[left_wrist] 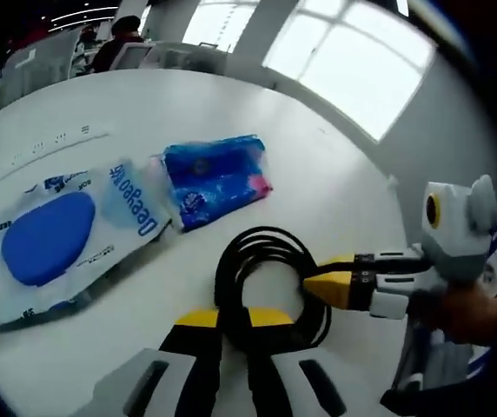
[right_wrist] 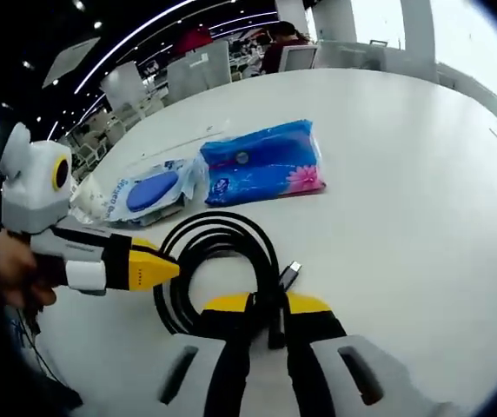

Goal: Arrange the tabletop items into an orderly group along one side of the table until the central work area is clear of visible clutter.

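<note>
Both claws pinch the coiled black cable, mid-worktop.
Left gripper view: left claw [left_wrist: 234, 323] clamped on cable [left_wrist: 266, 252]; wipes pack [left_wrist: 53, 234] and tissue pack [left_wrist: 216, 178] beyond. Right gripper view: right claw [right_wrist: 266, 306] clamped on the cable [right_wrist: 222, 239]; lift together, keeping the coil intact.

Background, beyond the round white table [right_wrist: 422, 174]: several pale grey chairs [right_wrist: 198, 71] ranged along its far edge, one more chair [right_wrist: 129, 87] standing further off to the side. A seated person [right_wrist: 276, 45] in a dark red top behind those chairs — seen also in the left gripper view, person [left_wrist: 118, 39], beside a light chair-back [left_wrist: 157, 55]. Overhead, long ceiling light strips [right_wrist: 135, 39] in a dark ceiling — and large bright windows [left_wrist: 353, 52] with pale frames.
</note>
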Demonstrator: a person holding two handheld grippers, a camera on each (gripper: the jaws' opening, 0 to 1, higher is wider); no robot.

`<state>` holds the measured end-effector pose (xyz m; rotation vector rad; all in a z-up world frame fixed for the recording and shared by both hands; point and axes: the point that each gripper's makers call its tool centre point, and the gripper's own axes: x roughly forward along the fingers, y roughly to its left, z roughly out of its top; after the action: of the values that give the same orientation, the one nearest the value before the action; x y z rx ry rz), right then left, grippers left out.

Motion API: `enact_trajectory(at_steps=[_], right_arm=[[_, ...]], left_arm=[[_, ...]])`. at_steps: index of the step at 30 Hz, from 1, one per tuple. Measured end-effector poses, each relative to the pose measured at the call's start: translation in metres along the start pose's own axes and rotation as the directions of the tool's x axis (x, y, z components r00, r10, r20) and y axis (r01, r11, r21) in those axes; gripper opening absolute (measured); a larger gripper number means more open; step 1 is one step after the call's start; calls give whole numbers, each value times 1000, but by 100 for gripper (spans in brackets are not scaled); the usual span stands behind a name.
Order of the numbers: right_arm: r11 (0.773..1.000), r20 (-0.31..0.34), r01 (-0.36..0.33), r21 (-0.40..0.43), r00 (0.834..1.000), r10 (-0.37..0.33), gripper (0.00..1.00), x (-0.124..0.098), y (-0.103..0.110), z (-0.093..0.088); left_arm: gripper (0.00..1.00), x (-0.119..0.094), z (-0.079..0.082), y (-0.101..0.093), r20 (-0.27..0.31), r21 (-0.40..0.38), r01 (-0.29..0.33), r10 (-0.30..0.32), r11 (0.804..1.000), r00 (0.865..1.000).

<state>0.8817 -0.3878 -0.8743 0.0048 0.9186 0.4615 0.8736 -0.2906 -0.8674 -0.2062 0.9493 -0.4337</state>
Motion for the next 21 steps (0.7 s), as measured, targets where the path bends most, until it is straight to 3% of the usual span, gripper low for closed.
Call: enact_trajectory(at_steps=[8, 21], right_arm=[[999, 16, 2, 53, 1000, -3, 8, -10, 2, 6], [998, 5, -66, 22, 998, 66, 8, -1, 29, 22]], left_arm=[[1, -12, 16, -7, 74, -6, 5, -5, 1000, 997], [0, -43, 28, 6, 121, -39, -33, 38, 999, 992]])
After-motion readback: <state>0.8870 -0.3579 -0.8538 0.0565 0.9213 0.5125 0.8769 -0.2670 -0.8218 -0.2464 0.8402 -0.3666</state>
